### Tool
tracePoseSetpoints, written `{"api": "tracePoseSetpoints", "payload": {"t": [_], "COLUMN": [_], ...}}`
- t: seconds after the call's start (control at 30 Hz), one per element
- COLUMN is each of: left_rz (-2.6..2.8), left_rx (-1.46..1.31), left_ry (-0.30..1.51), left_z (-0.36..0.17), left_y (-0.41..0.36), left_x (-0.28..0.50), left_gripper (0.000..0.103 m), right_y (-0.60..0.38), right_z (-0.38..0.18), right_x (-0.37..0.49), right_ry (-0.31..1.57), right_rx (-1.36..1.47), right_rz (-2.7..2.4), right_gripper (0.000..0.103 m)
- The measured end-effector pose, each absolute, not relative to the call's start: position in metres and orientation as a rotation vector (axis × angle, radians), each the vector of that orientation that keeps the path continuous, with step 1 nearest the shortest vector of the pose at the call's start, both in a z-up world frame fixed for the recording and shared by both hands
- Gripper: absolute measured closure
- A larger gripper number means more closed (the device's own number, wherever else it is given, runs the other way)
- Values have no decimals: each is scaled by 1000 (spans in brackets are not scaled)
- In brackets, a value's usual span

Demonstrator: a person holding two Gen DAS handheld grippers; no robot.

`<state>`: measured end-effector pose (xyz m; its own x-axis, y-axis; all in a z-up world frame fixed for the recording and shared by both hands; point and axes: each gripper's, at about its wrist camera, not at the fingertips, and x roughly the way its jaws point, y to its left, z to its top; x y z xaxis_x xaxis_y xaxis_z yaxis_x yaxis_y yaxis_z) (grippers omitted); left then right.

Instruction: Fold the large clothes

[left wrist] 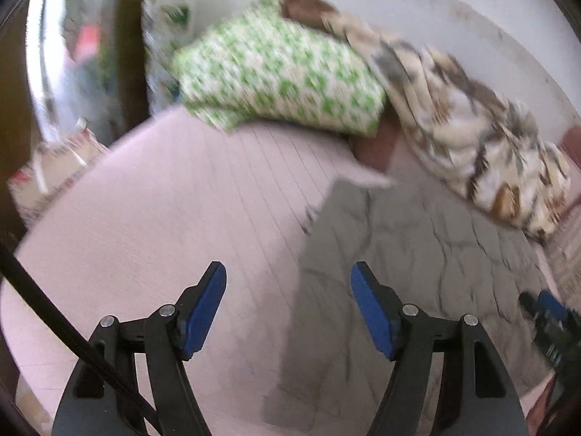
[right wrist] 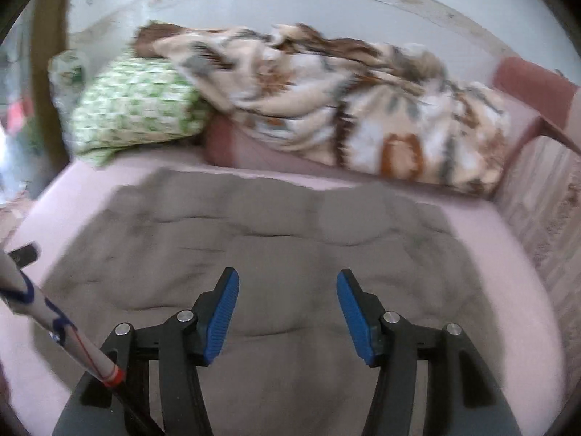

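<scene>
Blue-padded fingers of the right claw (right wrist: 287, 312) fill the bottom of the right wrist view, spread wide with nothing between them. Just beyond them lies the grey garment (right wrist: 254, 254), spread flat across the middle of that frame on the pink bed (right wrist: 508, 272). Its cloth is a dull, plain grey with soft creases running across it and a slightly wavy far edge; blur hides any seams or sleeves, so its kind cannot be told. It covers most of the bed's width, leaving pink strips at the left and right sides.

From the left wrist view, the left claw (left wrist: 288, 309) is likewise spread open and empty at the bottom of the frame. It hangs over the garment's left edge, so the grey cloth (left wrist: 399, 254) takes the lower right and the ribbed pink bed (left wrist: 163, 218) the lower left. Part of the right claw (left wrist: 552, 323) shows at the right edge of the frame, above the cloth.

Behind the garment, a green-and-white pillow (right wrist: 134, 112) sits at the upper left. A brown-and-cream blanket (right wrist: 345, 109) is heaped beside it, touching it, along the white wall (right wrist: 290, 0) across the top.
</scene>
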<state>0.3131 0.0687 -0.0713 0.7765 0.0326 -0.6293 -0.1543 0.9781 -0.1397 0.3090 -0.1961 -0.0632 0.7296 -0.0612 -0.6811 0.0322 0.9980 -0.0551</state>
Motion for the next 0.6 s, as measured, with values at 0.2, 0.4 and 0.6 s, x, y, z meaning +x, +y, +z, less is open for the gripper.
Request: {"api": "tracePoseSetpoints", "payload": {"t": [0.2, 0.4, 0.6], "left_rz": [192, 164, 158], "left_rx": [-102, -123, -147], "left_ry": [512, 530, 549], "left_z": [-52, -53, -56], "left_y": [71, 82, 86], "left_x": [290, 290, 288], "left_gripper": [27, 27, 27], "right_y": [-151, -139, -100], "right_z": [-114, -98, -107], "right_x": [334, 329, 318], "right_ry": [854, 798, 790], "right_rx": [-120, -153, -207], "right_rz": [-35, -66, -10], "right_gripper": [38, 36, 31]}}
